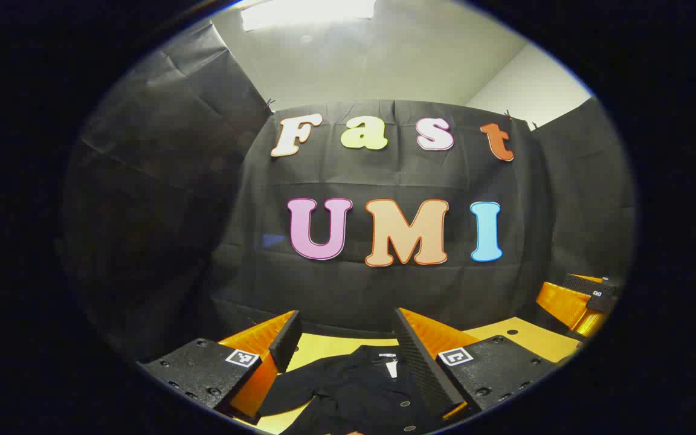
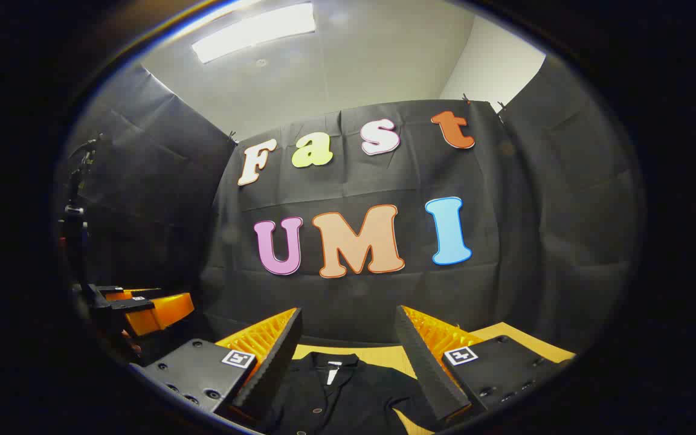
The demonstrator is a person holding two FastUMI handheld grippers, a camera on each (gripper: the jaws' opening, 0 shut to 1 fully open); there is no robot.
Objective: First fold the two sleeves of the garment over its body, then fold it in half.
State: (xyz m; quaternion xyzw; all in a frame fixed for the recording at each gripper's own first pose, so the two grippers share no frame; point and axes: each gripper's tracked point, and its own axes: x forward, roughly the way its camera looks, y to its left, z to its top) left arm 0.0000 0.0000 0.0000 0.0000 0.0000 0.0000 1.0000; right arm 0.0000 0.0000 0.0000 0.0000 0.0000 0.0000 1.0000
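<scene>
the black garment lies collar-up on the yellow tabletop at 6 o'clock in both views, sleeves likely unfolded, while left tool and right tool hover above it, spread and empty, seemingly ready to descend.

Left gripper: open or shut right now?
Open. In the left gripper view the left gripper has its fingers spread wide apart above the black shirt on the yellow table, gripping nothing.
</scene>
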